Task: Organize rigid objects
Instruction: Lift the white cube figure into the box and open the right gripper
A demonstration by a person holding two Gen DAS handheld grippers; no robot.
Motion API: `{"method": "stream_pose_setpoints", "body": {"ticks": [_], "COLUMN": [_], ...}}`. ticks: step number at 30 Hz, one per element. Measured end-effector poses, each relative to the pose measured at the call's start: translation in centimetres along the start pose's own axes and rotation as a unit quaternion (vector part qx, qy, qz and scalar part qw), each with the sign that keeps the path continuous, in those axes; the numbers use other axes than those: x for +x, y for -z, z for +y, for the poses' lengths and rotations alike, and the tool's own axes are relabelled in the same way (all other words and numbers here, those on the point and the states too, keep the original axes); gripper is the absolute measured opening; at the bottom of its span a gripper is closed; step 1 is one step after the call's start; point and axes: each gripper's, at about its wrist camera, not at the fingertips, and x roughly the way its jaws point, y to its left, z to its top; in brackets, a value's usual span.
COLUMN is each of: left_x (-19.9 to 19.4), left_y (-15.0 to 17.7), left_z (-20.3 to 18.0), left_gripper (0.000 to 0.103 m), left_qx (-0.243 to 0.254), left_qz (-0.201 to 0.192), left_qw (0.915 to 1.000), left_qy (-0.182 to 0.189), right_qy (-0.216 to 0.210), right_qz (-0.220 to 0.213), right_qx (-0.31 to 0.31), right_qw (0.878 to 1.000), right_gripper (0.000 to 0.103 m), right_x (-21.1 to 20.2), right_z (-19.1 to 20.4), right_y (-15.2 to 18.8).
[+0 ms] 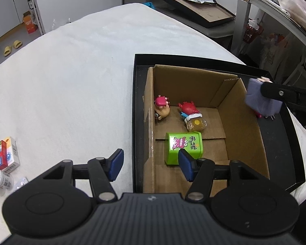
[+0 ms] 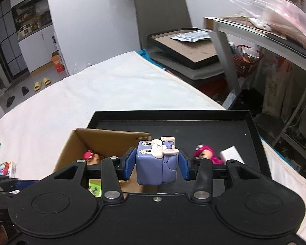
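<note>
A cardboard box [image 1: 244, 122] stands in a black tray [image 1: 138, 102] on the white cloth. In the box lie a green tin [image 1: 183, 146], a red crab figure with a yellow jar [image 1: 191, 112] and a pink-hatted figure [image 1: 162, 108]. My left gripper [image 1: 151, 166] is open and empty above the box's near left corner. My right gripper [image 2: 156, 163] is shut on a purple block toy [image 2: 156, 161], held above the tray beside the box's right wall; the toy also shows in the left wrist view [image 1: 259, 100]. A pink-haired doll [image 2: 206, 154] and a white block [image 2: 232, 154] lie on the tray.
Small medicine boxes [image 1: 4, 155] and white bottles [image 1: 0, 180] lie on the cloth at the left. A chair with a black framed board [image 2: 185, 49] stands past the table's far edge. A metal shelf unit [image 2: 275, 47] is at the right.
</note>
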Motion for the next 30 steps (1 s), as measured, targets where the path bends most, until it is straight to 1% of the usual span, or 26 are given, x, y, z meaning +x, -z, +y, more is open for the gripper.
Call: {"method": "stream_pose_setpoints", "body": {"ticks": [4, 6, 8, 11, 12, 14, 16, 19, 24, 30], "left_x": [0.4, 0.4, 0.5, 0.7, 0.7, 0.8, 0.9, 0.8, 0.9, 0.8], "left_y": [0.1, 0.2, 0.3, 0.5, 0.5, 0.5, 0.6, 0.6, 0.6, 0.6], "left_z": [0.3, 0.6, 1.0, 1.3, 1.4, 1.4, 1.3, 1.2, 1.3, 1.1], "left_gripper": [0.054, 0.049, 0.038, 0.026, 0.024, 0.018, 0.014, 0.013, 0.012, 0.012], "left_qx": [0.003, 0.0, -0.004, -0.007, -0.007, -0.006, -0.003, 0.001, -0.001, 0.003], "left_qz": [0.005, 0.008, 0.013, 0.018, 0.019, 0.02, 0.021, 0.019, 0.019, 0.019], "left_qw": [1.0, 0.9999, 0.9997, 0.9994, 0.9994, 0.9993, 0.9992, 0.9992, 0.999, 0.9993], "left_qy": [0.007, 0.015, 0.022, 0.027, 0.028, 0.03, 0.033, 0.036, 0.04, 0.032], "right_qy": [-0.004, -0.005, -0.007, -0.011, -0.011, -0.014, -0.018, -0.022, -0.029, -0.04], "right_qz": [0.002, 0.004, 0.008, 0.013, 0.014, 0.018, 0.023, 0.027, 0.027, 0.022], "right_qx": [-0.013, -0.019, -0.024, -0.028, -0.029, -0.03, -0.033, -0.042, -0.037, -0.036], "right_qw": [1.0, 1.0, 1.0, 0.999, 0.999, 0.999, 0.999, 0.999, 0.999, 0.998], "right_gripper": [0.043, 0.043, 0.043, 0.044, 0.044, 0.044, 0.044, 0.044, 0.044, 0.044], "right_x": [0.1, 0.3, 0.5, 0.9, 1.0, 1.3, 1.5, 1.7, 2.1, 2.4], "right_z": [1.7, 2.5, 3.3, 4.5, 4.9, 5.6, 6.2, 7.1, 7.5, 7.6], "right_y": [-0.1, -0.2, -0.3, -0.2, -0.2, -0.1, 0.0, 0.1, -0.2, -0.4]}}
